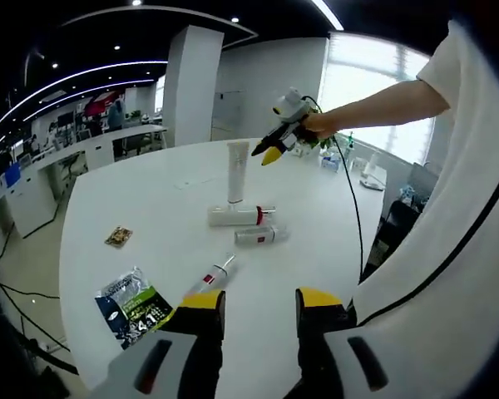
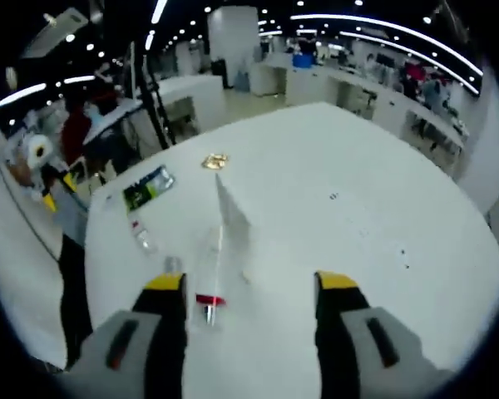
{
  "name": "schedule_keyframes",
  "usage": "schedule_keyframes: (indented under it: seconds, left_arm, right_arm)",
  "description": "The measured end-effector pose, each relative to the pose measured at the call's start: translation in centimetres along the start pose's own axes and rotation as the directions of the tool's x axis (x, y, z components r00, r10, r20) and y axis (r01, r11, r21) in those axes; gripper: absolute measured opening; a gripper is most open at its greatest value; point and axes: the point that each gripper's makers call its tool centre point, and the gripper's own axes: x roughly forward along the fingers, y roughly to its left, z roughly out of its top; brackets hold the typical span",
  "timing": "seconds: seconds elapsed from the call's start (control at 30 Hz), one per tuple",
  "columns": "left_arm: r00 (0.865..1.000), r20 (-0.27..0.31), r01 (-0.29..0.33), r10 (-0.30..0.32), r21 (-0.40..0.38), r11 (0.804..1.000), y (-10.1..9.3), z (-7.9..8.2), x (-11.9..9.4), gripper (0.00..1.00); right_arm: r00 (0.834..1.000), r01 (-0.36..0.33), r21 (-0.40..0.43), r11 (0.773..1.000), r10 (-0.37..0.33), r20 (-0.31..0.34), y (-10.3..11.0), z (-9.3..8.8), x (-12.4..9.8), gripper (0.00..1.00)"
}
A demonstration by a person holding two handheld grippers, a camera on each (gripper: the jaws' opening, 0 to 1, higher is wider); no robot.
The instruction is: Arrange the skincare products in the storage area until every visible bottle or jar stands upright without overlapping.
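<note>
A white tube [image 1: 237,170] [image 2: 231,218] stands upright on the round white table [image 1: 150,199] [image 2: 358,191]. Just in front of it a white bottle with a red cap [image 1: 238,216] [image 2: 209,270] lies on its side. Near that lie a small clear bottle [image 1: 261,236] [image 2: 173,265] and a slim tube [image 1: 212,277] [image 2: 141,237]. My left gripper [image 1: 260,303] is open at the near table edge, short of the slim tube. In the right gripper view my right gripper [image 2: 251,287] is open above the lying bottle. In the left gripper view the right gripper [image 1: 266,154] hangs in a hand beside the upright tube.
A printed sachet [image 1: 135,303] [image 2: 148,189] lies near the table edge, a small brown packet [image 1: 119,237] [image 2: 214,160] further in. Small items [image 1: 370,174] sit at the far side by a window. A person's white sleeve [image 1: 449,249] fills the right. Desks stand around.
</note>
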Motion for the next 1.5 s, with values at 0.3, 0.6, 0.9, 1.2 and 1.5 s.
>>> schedule_keyframes:
  seconds: [0.3, 0.6, 0.9, 1.2, 1.5]
  left_arm:
    - [0.998, -0.038, 0.059, -0.057, 0.050, 0.997, -2.3, 1.0, 1.4, 0.35]
    - [0.998, -0.025, 0.060, -0.060, 0.010, 0.998, -4.0, 2.1, 0.9, 0.35]
    - [1.000, -0.010, -0.002, 0.002, -0.027, 1.000, -3.5, 2.0, -0.3, 0.34]
    - [0.998, -0.023, -0.061, 0.060, -0.098, 0.993, -2.8, 0.1, -1.6, 0.33]
    - [0.997, -0.006, -0.081, 0.081, -0.144, 0.986, -2.2, 0.1, -1.7, 0.32]
  right_arm:
    - [0.993, 0.115, 0.132, 0.985, -0.113, -0.020, 1.4, -7.7, 1.2, 0.62]
    - [0.996, 0.086, 0.154, 0.984, -0.090, 0.015, 3.4, -6.3, 5.4, 0.51]
    - [0.998, 0.040, 0.090, 0.995, -0.036, -0.042, 5.3, -6.2, 9.5, 0.43]
    - [0.994, 0.070, 0.010, 0.998, -0.069, -0.088, 5.1, -7.4, 11.0, 0.33]
    - [0.987, 0.084, -0.066, 0.994, -0.092, -0.130, 4.7, -7.3, 11.7, 0.28]
